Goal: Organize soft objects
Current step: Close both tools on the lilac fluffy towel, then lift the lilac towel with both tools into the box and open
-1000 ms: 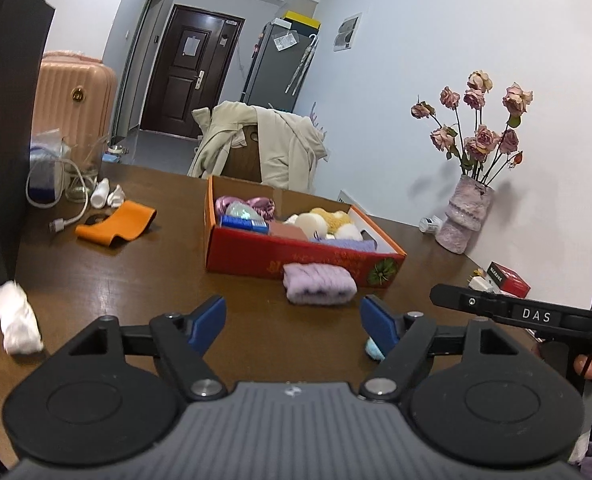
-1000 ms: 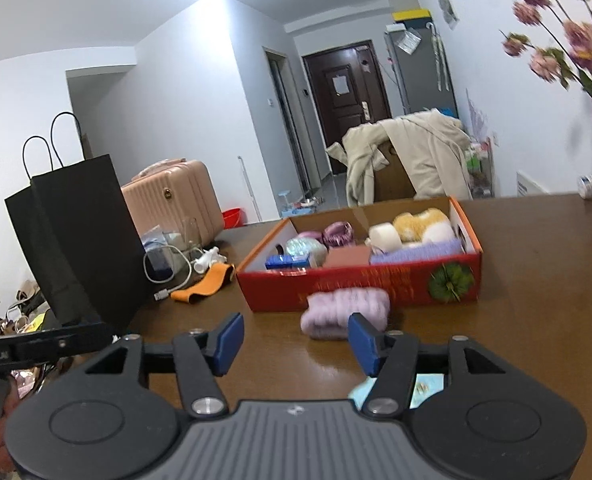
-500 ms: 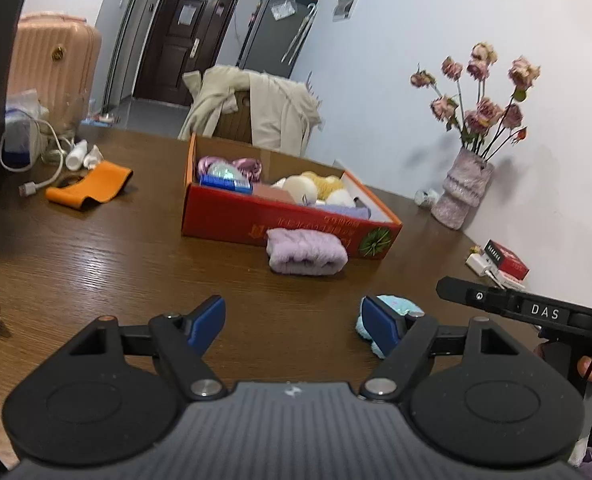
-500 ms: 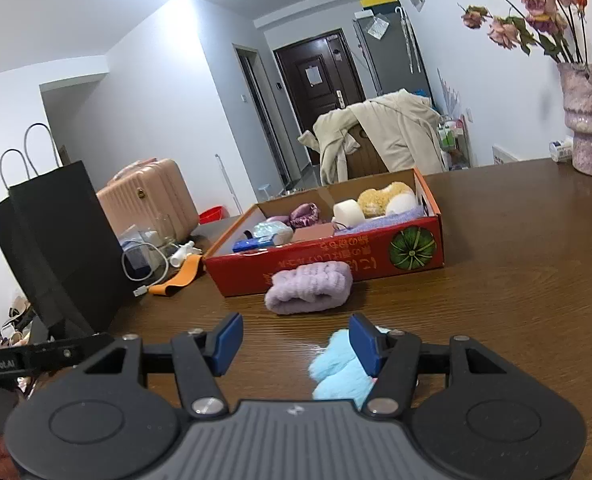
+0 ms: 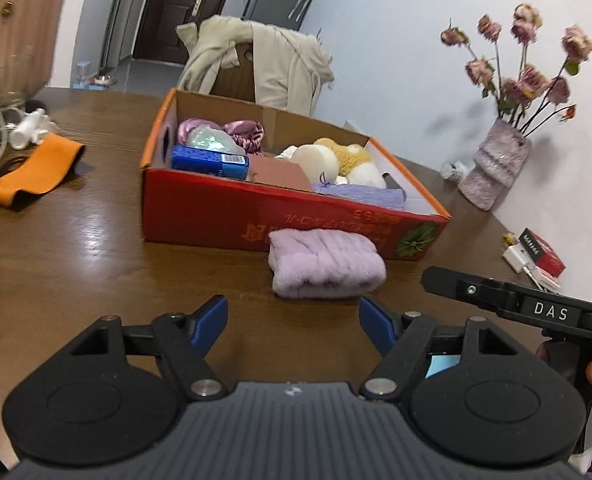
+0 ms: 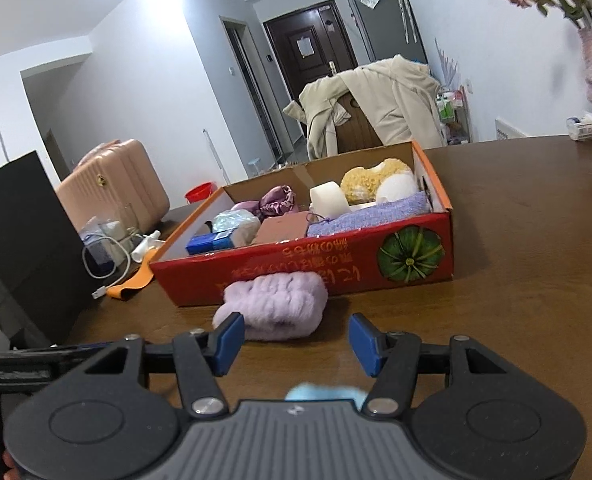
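Red box (image 5: 224, 212), soft items, perhaps sponges

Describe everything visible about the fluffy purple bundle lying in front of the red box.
The purple bundle is a pale lilac, plush, fuzzy fabric piece, apparently folded or rolled into a thick pad with soft ribbed ridges across its top. It lies flat on the brown wooden table, right against the front wall of the red box, outside it. Nothing grips it: the left gripper and right gripper both stand just short of it with open fingers, not touching.
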The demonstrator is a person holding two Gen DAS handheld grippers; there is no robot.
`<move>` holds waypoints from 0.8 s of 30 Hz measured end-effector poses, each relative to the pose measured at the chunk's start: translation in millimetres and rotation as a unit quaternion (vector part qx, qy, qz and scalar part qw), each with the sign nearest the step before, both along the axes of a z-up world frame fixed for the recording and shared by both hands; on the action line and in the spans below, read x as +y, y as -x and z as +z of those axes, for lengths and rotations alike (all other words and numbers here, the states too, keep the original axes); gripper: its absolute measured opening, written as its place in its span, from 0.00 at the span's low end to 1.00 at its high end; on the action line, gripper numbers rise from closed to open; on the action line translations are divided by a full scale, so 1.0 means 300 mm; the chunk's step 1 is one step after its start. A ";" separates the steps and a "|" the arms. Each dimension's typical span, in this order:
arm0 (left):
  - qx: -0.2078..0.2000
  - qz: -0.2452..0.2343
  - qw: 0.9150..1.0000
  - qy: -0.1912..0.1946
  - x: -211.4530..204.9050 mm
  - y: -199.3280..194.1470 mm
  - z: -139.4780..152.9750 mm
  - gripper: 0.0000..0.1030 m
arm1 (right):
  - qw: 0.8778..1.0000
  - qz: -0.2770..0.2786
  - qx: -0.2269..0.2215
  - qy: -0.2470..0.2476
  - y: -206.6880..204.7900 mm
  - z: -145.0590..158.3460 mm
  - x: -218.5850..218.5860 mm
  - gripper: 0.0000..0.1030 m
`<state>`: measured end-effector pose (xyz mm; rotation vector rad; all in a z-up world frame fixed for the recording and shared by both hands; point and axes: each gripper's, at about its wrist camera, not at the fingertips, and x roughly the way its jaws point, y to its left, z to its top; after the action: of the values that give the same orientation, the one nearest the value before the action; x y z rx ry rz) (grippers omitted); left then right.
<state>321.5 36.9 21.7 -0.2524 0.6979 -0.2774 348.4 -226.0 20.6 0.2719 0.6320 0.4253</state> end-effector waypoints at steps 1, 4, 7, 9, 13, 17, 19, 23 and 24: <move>0.004 -0.001 1.000 0.000 -0.005 -0.034 -0.007 0.70 | 1.000 0.004 0.008 -0.008 -0.037 -0.010 0.006 0.56; 0.015 -0.005 1.000 0.001 -0.018 -0.112 -0.029 0.64 | 0.999 0.014 0.024 -0.019 -0.119 -0.037 0.027 0.56; 0.036 -0.011 0.999 0.012 -0.024 -0.179 -0.061 0.62 | 0.999 0.021 0.032 -0.017 -0.184 -0.067 0.051 0.53; 0.050 -0.011 0.998 0.019 -0.025 -0.210 -0.084 0.55 | 0.998 0.028 0.046 -0.031 -0.219 -0.087 0.052 0.43; 0.065 -0.025 0.996 0.047 -0.017 -0.240 -0.118 0.33 | 0.994 0.039 0.073 -0.065 -0.258 -0.127 0.037 0.31; 0.061 -0.030 0.996 0.052 -0.017 -0.240 -0.123 0.30 | 0.994 0.040 0.074 -0.071 -0.259 -0.134 0.033 0.29; 0.061 -0.032 0.996 0.055 -0.016 -0.238 -0.122 0.26 | 0.994 0.040 0.073 -0.069 -0.257 -0.133 0.035 0.28; 0.048 -0.030 0.998 0.042 -0.025 -0.209 -0.090 0.23 | 0.995 0.042 0.067 -0.059 -0.239 -0.113 0.041 0.25; 0.044 -0.029 0.998 0.040 -0.028 -0.196 -0.079 0.23 | 0.995 0.044 0.063 -0.055 -0.228 -0.102 0.045 0.25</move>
<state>380.3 28.4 -2.1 -0.3224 0.7831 -0.3524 416.8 -212.5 -10.0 0.3801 0.7475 0.5311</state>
